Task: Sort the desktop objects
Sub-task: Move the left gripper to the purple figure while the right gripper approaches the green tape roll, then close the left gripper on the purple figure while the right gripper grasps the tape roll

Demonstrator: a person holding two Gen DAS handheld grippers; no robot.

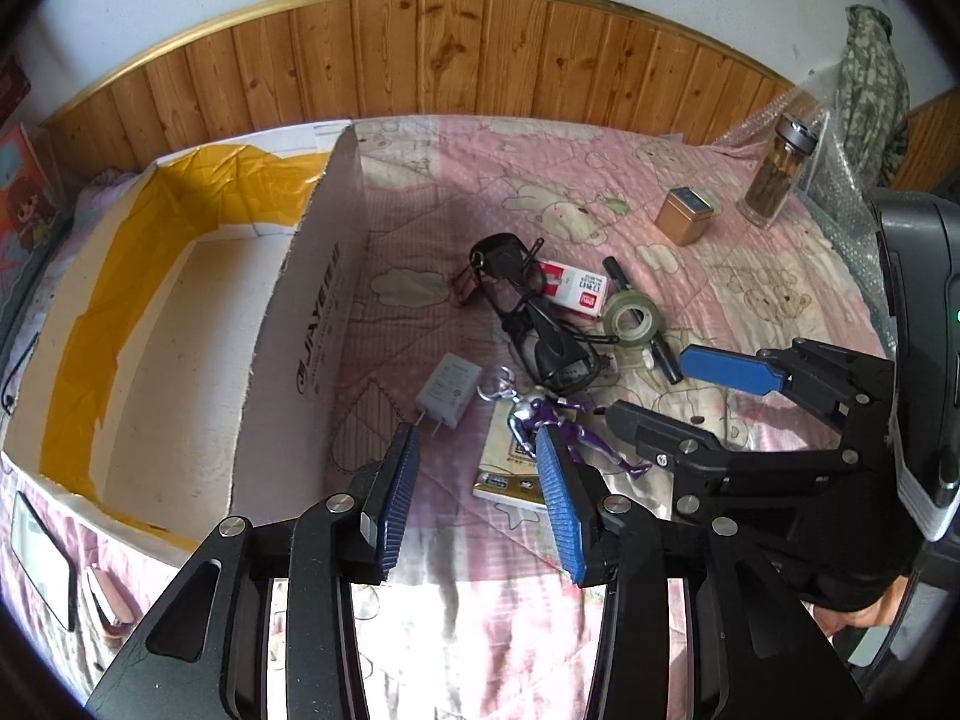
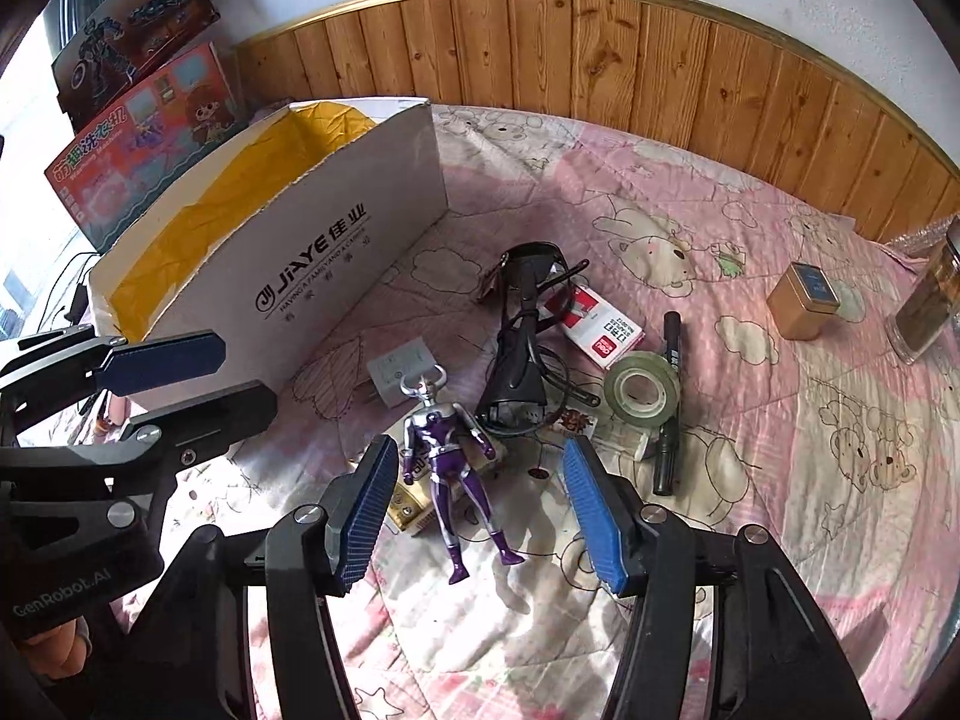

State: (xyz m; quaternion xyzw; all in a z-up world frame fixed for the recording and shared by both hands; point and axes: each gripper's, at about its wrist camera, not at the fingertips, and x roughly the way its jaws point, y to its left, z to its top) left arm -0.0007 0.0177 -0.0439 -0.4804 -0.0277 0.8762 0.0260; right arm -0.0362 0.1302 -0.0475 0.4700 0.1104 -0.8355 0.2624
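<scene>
Small objects lie in a heap on the pink quilt. A purple and silver action figure [image 2: 441,456] [image 1: 558,426] lies on a yellow booklet [image 1: 510,474]. Around it are a white charger plug [image 1: 450,393] [image 2: 399,375], a black corded device [image 2: 519,360], a red-and-white small box [image 2: 600,324], a tape roll [image 2: 642,387] and a black marker [image 2: 669,408]. My right gripper [image 2: 479,447] hovers open over the figure, its pads clear of it. My left gripper [image 1: 477,441] stands open between the plug and the figure, holding nothing.
An open white cardboard box [image 1: 180,312] [image 2: 312,276] lined with yellow tape stands at the left. A gold tin [image 1: 687,216] and a glass bottle [image 1: 774,180] stand at the far right. A wood-panelled wall runs behind. Toy boxes [image 2: 144,138] lean beyond the cardboard box.
</scene>
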